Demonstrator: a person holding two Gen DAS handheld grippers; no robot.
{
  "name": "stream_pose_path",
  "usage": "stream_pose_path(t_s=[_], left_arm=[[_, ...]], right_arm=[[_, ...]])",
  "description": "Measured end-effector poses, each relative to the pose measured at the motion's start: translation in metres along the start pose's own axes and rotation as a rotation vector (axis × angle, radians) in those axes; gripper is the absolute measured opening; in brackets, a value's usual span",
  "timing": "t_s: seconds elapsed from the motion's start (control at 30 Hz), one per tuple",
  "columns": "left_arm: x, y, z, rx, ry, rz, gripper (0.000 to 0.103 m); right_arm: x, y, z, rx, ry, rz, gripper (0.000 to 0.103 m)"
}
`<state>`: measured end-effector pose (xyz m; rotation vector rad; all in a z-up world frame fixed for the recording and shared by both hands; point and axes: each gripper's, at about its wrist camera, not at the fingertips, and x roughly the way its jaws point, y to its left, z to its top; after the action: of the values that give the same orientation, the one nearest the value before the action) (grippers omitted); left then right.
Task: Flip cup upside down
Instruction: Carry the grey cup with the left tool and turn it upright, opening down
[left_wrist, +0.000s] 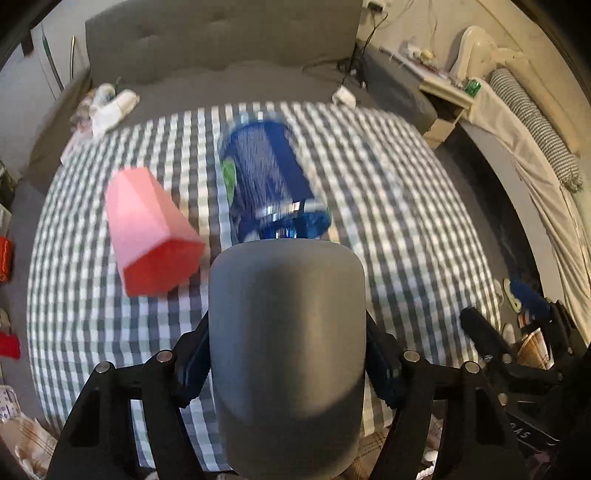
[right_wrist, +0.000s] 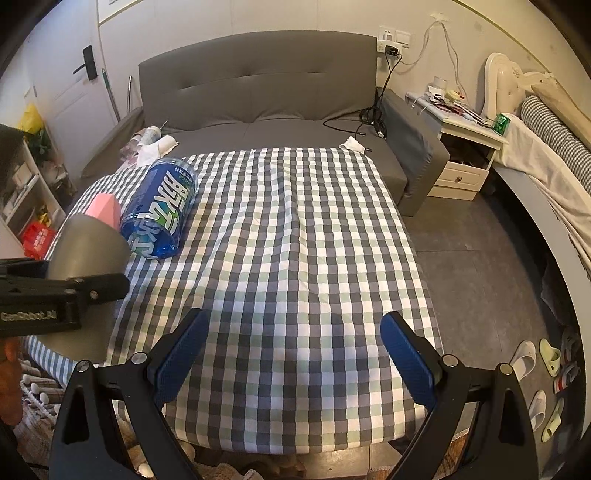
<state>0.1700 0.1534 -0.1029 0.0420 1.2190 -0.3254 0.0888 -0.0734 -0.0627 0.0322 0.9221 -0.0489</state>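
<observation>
My left gripper (left_wrist: 288, 373) is shut on a grey cup (left_wrist: 286, 354), which fills the lower middle of the left wrist view with its closed base pointing away from the camera. The same cup (right_wrist: 86, 245) shows at the left edge of the right wrist view, held above the checked cloth (right_wrist: 295, 258). My right gripper (right_wrist: 293, 354) is open and empty over the cloth's near edge.
A pink faceted cup (left_wrist: 147, 229) stands upside down on the cloth, left of a blue bottle (left_wrist: 269, 177) that lies on its side. A grey sofa back (right_wrist: 258, 81), a nightstand (right_wrist: 465, 147) and slippers (right_wrist: 532, 373) on the floor surround the bed.
</observation>
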Motion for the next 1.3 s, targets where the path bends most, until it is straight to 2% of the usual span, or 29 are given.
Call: stream_pose_path(t_s=[0.23, 0.27, 0.3, 0.37, 0.47, 0.63, 0.67, 0.77, 0.83, 0.93, 1.03, 1.17, 1.3], left_arm=[[0.032, -0.005, -0.014, 0.002, 0.140, 0.024, 0.074], [0.032, -0.004, -0.014, -0.003, 0.147, 0.021, 0.077], [0.032, -0.004, -0.014, -0.005, 0.149, 0.026, 0.086], [0.028, -0.006, -0.009, -0.002, 0.146, 0.046, 0.092], [0.017, -0.006, 0.001, 0.012, 0.136, 0.048, 0.092], [0.020, -0.007, 0.022, 0.001, 0.179, 0.031, 0.092], [0.022, -0.007, 0.024, 0.001, 0.190, 0.030, 0.090], [0.034, -0.013, 0.035, 0.001, 0.221, 0.013, 0.072], [0.032, -0.009, 0.032, 0.004, 0.227, 0.006, 0.072], [0.019, -0.003, 0.030, -0.009, 0.187, -0.004, 0.072], [-0.002, -0.003, 0.035, -0.006, 0.113, -0.015, 0.072], [-0.024, -0.008, 0.040, 0.020, 0.002, 0.012, 0.072], [-0.034, -0.009, 0.039, 0.025, -0.072, 0.037, 0.072]], right_arm=[[-0.002, 0.001, -0.001, -0.004, 0.002, -0.001, 0.095], [-0.002, 0.001, -0.001, -0.005, 0.001, 0.000, 0.095], [-0.002, 0.002, 0.000, -0.007, 0.001, 0.000, 0.095], [-0.001, 0.003, -0.001, -0.010, 0.003, 0.000, 0.095], [-0.001, 0.003, -0.001, -0.009, 0.005, -0.002, 0.095], [0.000, 0.002, 0.000, -0.007, 0.007, -0.002, 0.095], [0.000, 0.003, 0.000, -0.008, 0.006, -0.003, 0.095], [0.000, 0.002, 0.000, -0.009, 0.008, -0.003, 0.095], [0.000, 0.003, 0.000, -0.009, 0.009, -0.004, 0.095], [0.000, 0.003, 0.000, -0.010, 0.006, -0.003, 0.095], [0.000, 0.003, 0.000, -0.010, 0.005, -0.004, 0.095], [-0.001, 0.003, -0.001, -0.010, 0.001, -0.007, 0.095], [-0.003, 0.004, -0.001, -0.011, -0.004, -0.009, 0.095]])
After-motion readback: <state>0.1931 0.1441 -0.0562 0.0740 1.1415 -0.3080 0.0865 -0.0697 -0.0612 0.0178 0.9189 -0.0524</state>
